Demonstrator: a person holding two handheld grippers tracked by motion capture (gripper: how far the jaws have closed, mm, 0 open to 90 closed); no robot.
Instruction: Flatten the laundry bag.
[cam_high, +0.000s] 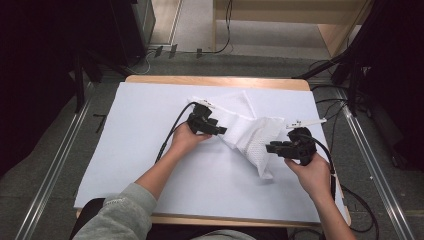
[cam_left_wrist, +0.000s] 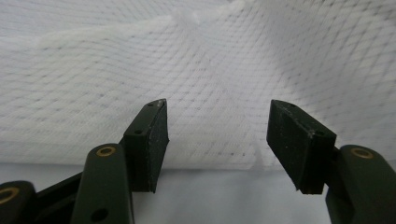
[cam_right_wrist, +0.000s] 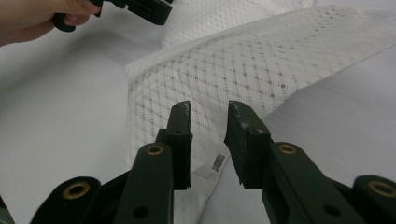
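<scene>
A white mesh cloth (cam_high: 250, 132) lies crumpled on the white-covered table (cam_high: 145, 150), right of centre. My left gripper (cam_high: 220, 131) reaches the cloth's left edge. In the left gripper view that gripper (cam_left_wrist: 217, 105) stands open, with the mesh cloth (cam_left_wrist: 187, 60) just ahead and nothing between the pads. My right gripper (cam_high: 270, 147) hovers at the cloth's lower right corner. In the right gripper view the right gripper (cam_right_wrist: 210, 107) keeps a narrow gap over the cloth (cam_right_wrist: 243, 60), near a sewn label (cam_right_wrist: 212, 165), and pinches nothing. The left gripper (cam_right_wrist: 140, 9) shows at that view's top left.
The table's wooden rim (cam_high: 215, 80) shows at the far edge. Cables (cam_high: 325, 100) run across the floor beyond and to the right. A metal rail (cam_high: 55, 170) flanks the table on the left. White tabletop stretches left of and in front of the cloth.
</scene>
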